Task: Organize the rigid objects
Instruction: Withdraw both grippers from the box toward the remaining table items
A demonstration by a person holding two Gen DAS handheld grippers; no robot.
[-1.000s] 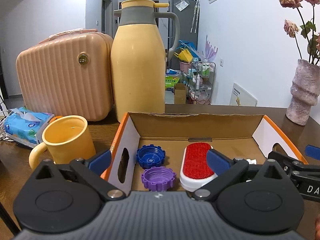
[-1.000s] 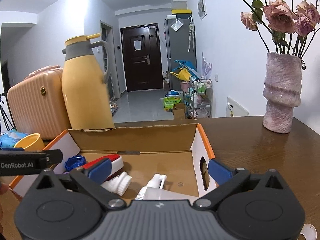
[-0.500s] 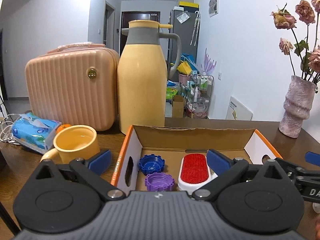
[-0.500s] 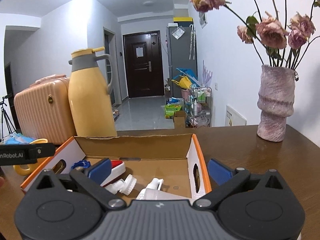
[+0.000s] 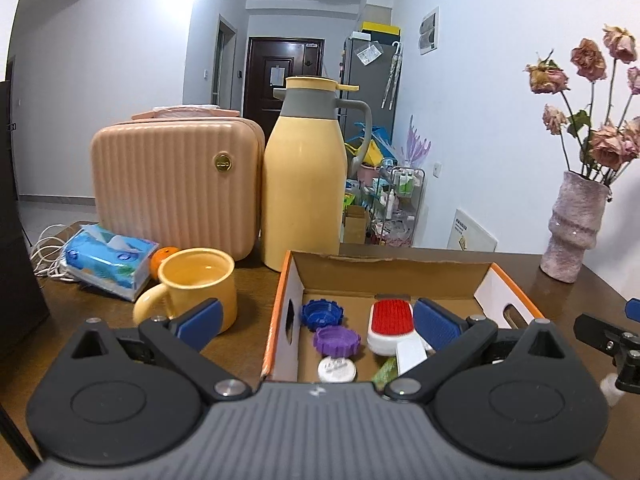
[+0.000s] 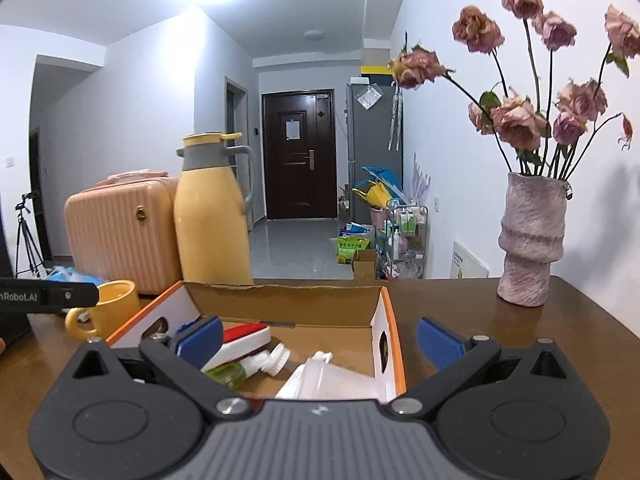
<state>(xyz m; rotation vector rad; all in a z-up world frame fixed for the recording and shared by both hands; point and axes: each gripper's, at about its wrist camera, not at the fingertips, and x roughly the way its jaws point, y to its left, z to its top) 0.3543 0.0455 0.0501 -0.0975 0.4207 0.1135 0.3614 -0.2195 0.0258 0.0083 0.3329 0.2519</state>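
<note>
Holding nothing, left gripper and right gripper both hover with jaws spread wide over the orange-edged cardboard box. Contents: blue ridged plastic cap, purple ridged plastic cap, red-faced white lint brush. Likely light, stiff, smooth; ridged rims and brush sides offer grip. Legible writing: "Robot.AI" on the gripper arm.

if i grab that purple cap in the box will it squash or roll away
The purple cap looks like moulded hard plastic, so it probably won't squash. It lies flat on the box floor and has a ridged rim, so it should stay put and give the fingers grip. It is likely light, and it sits close to the blue cap, which a wide grasp may nudge.
</note>
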